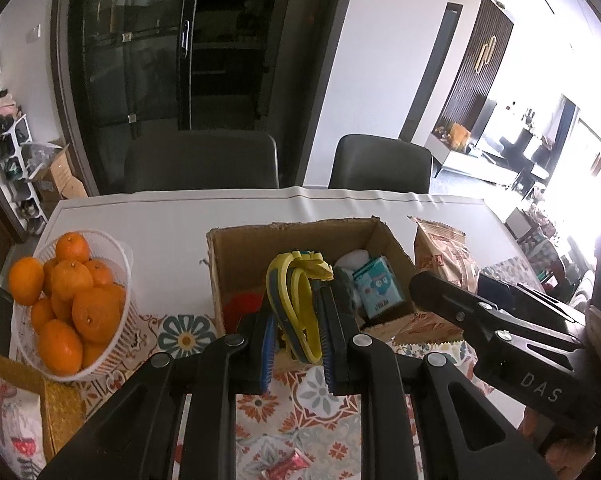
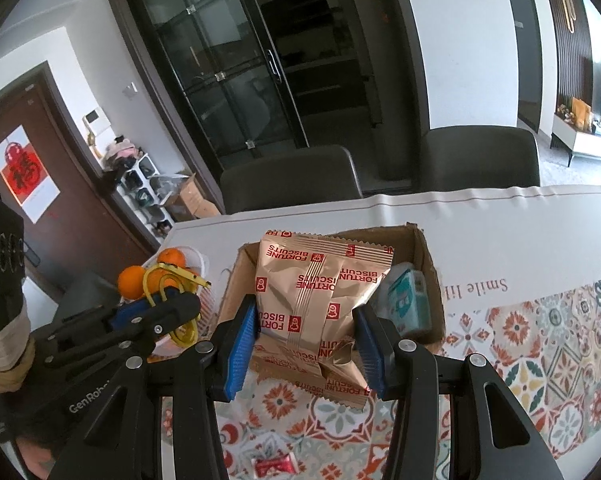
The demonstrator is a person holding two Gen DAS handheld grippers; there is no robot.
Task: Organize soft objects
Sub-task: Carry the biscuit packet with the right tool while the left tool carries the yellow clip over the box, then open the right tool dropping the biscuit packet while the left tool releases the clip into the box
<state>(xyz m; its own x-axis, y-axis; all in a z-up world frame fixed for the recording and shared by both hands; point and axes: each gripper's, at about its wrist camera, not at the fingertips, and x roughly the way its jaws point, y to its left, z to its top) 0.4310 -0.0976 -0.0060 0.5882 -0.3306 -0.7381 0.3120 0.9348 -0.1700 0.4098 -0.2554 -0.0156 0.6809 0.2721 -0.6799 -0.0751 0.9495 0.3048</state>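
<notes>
My left gripper (image 1: pixel 298 320) is shut on a yellow rubbery strap toy (image 1: pixel 298 300) and holds it just in front of the open cardboard box (image 1: pixel 300 236). The toy also shows in the right wrist view (image 2: pixel 172 292). My right gripper (image 2: pixel 304 344) is shut on a gold Fortune Biscuits bag (image 2: pixel 320 288), held upright at the box's near edge (image 2: pixel 420 248). A second biscuit bag (image 2: pixel 320 380) lies under it on the cloth. Inside the box lie a teal tissue pack (image 1: pixel 376 288), something white and something red.
A white basket of oranges (image 1: pixel 72 300) stands at the left on the patterned tablecloth (image 2: pixel 540 340). A small red candy wrapper (image 2: pixel 274 466) lies near the front. Gold packets (image 1: pixel 56 404) sit at the front left. Two dark chairs (image 1: pixel 200 164) stand behind the table.
</notes>
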